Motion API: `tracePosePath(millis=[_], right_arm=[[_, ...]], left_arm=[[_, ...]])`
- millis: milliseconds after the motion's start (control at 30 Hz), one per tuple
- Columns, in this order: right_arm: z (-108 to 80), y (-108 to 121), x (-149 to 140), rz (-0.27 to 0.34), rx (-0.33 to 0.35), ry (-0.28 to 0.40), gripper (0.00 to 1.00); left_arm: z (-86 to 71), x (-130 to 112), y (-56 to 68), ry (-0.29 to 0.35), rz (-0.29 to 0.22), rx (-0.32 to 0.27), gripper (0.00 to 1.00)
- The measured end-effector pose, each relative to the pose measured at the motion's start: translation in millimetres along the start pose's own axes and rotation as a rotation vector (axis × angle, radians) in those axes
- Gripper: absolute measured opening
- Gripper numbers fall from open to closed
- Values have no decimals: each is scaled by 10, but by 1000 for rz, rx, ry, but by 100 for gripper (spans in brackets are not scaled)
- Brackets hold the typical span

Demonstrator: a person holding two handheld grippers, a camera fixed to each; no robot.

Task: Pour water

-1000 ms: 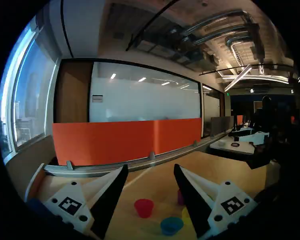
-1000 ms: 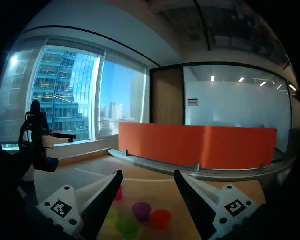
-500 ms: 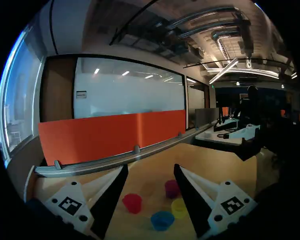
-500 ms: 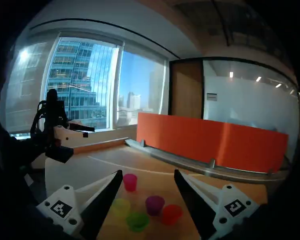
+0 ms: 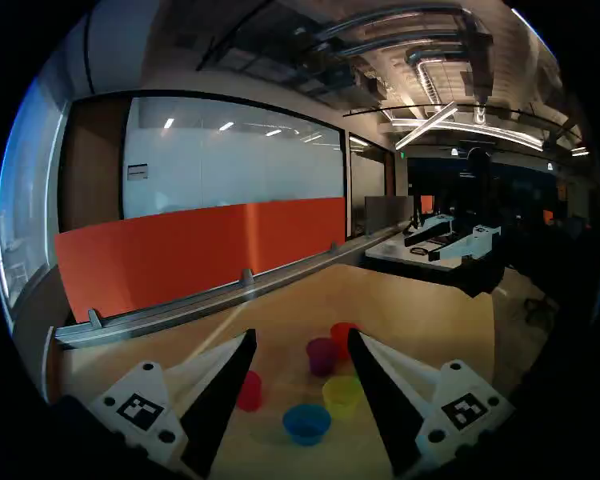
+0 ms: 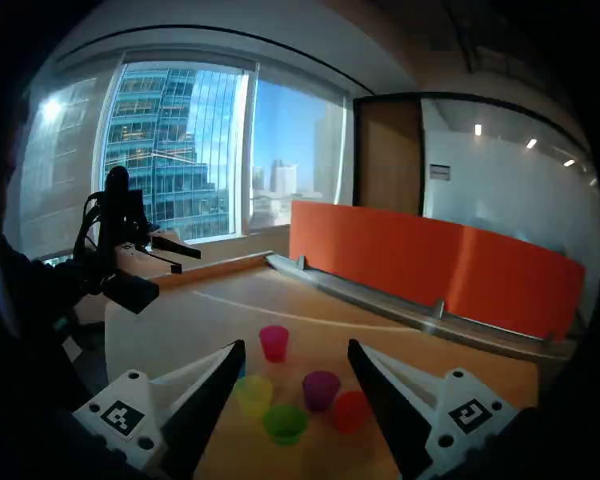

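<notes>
- The wooden surface (image 5: 428,320) spreads wide beneath both cameras. An orange partition (image 5: 204,244) runs along its far edge, toward 10 o'clock in the left gripper view and 2 o'clock in the right gripper view.
- The left hand-held gripper (image 5: 300,334) has its fingers spread apart with nothing between them. The right hand-held gripper (image 6: 294,346) is spread and empty too.
- The task's things are small cups, upright with mouths up, clustered loosely on the surface.
- In the left gripper view the blue cup (image 5: 306,422) sits at 6 o'clock from the finger gap, with the yellow cup (image 5: 342,396) just beside it at 5 o'clock. The purple cup (image 5: 322,356) and red cup (image 5: 342,336) stand farther on. The pink cup (image 5: 248,390) is at 7 o'clock, partly behind a finger.
- In the right gripper view the green cup (image 6: 285,422) lies at 6 o'clock.
- The cluster looks ahead of and below both hand-held grippers, about equally near. A grasp would mean dropping forward and straddling a cup across its vertical axis.
- I cannot tell which cup holds water.
</notes>
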State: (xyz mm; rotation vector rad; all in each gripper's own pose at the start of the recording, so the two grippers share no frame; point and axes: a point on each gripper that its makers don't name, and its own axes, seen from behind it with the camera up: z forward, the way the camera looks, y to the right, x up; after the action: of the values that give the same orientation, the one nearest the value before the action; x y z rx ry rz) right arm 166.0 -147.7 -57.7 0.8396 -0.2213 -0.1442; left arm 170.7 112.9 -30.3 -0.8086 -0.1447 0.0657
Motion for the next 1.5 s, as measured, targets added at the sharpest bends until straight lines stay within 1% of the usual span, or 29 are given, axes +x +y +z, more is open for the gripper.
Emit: tracePosePath(millis=[200,400,600,800,967,1300,1500], right_arm=[[24,-85,-99,-17,27,-26,99],[30,-133,-225,-31,45,-67,99],[55,-146,-320,-38,51,-96,99],[88,-149,-442,-29,56,-119,99],[114,-152,-548,-24,63,-134,99],[213,-165,-872,-50,80,-194,99],[283,-192,-1037,-60,91,-223,99]], left_arm=[[17,-135,76,-43,20,-26,84],[50,-213,139,-55,35,-45,84],[80,-290,176,-60,32,-57,84],[120,-378,165,-80,29,-64,84],[123,-467,194,-96,35,-77,84],[198,-750,252,-148,66,-97,84],[245,-902,288,-167,72,-114,84]])
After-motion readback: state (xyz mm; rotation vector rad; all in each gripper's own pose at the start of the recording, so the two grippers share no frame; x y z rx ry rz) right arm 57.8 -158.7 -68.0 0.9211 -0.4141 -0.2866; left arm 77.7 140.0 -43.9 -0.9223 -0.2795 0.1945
